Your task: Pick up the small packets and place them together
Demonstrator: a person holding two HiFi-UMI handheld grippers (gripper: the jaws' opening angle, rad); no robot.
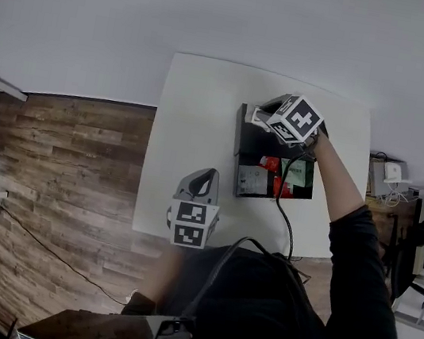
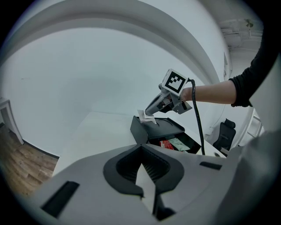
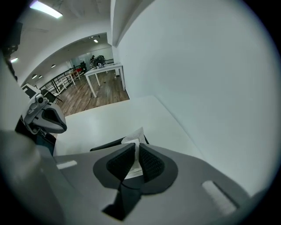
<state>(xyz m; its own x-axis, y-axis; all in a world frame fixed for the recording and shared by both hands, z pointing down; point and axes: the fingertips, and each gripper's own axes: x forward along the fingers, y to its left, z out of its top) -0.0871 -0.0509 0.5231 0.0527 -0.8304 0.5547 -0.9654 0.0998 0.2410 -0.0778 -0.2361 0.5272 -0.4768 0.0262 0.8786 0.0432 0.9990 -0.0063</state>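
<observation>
A black tray (image 1: 241,147) stands on the white table (image 1: 196,122); red (image 1: 271,164), green (image 1: 299,175) and pale (image 1: 252,181) packets lie in its open part. My right gripper (image 1: 257,118) hangs over the tray's far end, shut on a small white packet (image 3: 133,138) that sticks out past the pads. The left gripper view shows the same packet (image 2: 146,117) hanging just above the tray's lid (image 2: 164,125). My left gripper (image 1: 204,176) stays near the table's front edge, short of the tray, with its jaws together and nothing between them (image 2: 141,154).
A black cable (image 1: 287,225) runs from the right gripper back across the table. Wooden floor (image 1: 51,170) lies left of the table. An office chair (image 2: 226,132) stands beyond the tray, and another white table (image 3: 105,72) stands far off.
</observation>
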